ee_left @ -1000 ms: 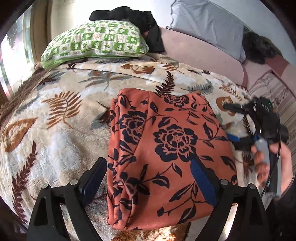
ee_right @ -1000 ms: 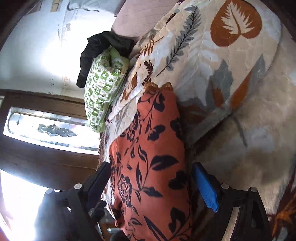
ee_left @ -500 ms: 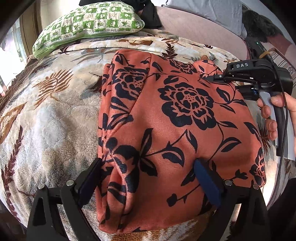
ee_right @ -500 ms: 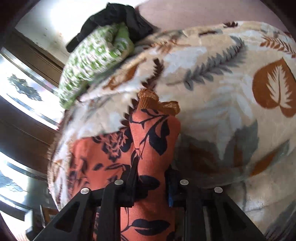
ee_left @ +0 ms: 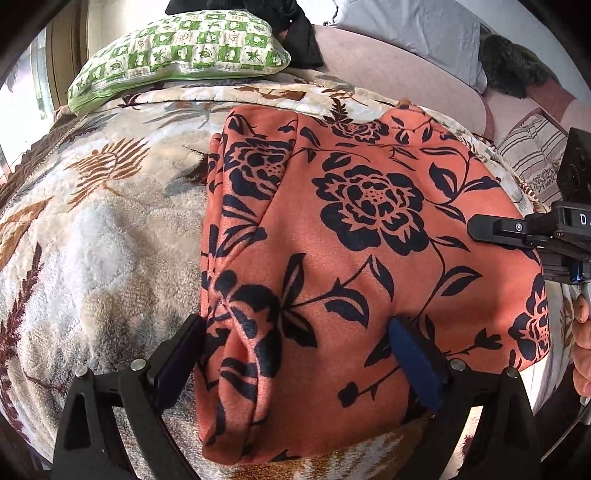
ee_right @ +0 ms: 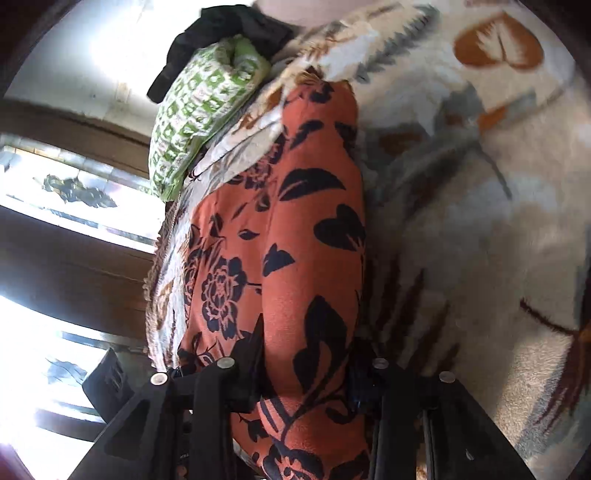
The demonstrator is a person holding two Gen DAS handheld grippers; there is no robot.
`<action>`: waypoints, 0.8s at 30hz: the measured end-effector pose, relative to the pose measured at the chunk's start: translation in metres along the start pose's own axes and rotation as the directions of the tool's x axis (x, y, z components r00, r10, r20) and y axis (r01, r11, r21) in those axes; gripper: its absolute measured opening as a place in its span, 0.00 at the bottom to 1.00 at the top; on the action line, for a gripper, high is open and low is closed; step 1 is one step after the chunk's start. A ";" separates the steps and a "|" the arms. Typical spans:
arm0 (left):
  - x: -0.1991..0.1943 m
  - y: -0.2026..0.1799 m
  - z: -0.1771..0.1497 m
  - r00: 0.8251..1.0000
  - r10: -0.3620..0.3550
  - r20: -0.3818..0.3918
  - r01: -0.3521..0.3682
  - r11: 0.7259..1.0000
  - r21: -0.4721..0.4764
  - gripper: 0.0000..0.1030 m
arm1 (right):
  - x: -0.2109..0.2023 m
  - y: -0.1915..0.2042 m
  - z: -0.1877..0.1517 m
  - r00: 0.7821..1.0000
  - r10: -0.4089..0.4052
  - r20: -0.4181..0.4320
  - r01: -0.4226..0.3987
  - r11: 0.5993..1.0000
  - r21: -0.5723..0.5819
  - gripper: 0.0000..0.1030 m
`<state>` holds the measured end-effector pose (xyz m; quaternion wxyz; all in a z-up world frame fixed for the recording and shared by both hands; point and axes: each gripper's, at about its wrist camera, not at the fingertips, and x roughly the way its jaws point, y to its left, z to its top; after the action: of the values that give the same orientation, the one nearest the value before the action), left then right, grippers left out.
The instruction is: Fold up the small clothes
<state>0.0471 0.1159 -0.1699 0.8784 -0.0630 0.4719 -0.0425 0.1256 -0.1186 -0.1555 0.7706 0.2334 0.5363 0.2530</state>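
An orange garment with a dark floral print lies folded on the leaf-patterned blanket. My left gripper is open, its fingers straddling the garment's near left part, pressed onto the cloth. My right gripper is shut on the garment's right edge, with a thick fold of cloth between its fingers. The right gripper also shows in the left wrist view at the garment's right side, held by a hand.
A green checked pillow and a black cloth lie at the far end of the bed. A grey pillow and a dark furry thing sit at the back right. A window is to the left.
My right gripper went from open around the garment's edge to shut on it. My left gripper moved forward and lower over the garment, staying open.
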 end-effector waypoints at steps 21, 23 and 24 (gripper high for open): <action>-0.049 0.015 -0.004 0.987 -0.111 0.113 0.120 0.990 -0.073 0.94 | 0.007 0.006 -0.021 0.991 -0.137 -0.002 0.137 0.990 0.027 0.53; -0.063 0.026 -0.014 0.979 -0.141 0.144 0.161 0.977 -0.137 0.95 | 0.001 -0.003 -0.029 0.995 -0.101 0.016 0.100 0.992 0.077 0.76; -0.055 0.032 -0.020 0.986 -0.137 0.100 0.152 0.974 -0.168 0.95 | -0.001 -0.004 -0.031 0.996 -0.082 0.032 0.079 0.993 0.083 0.78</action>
<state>0.0003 0.1532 -0.1398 0.8838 -0.1758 0.4291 -0.0620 0.0967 -0.1198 -0.1666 0.7794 0.2473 0.5414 0.1956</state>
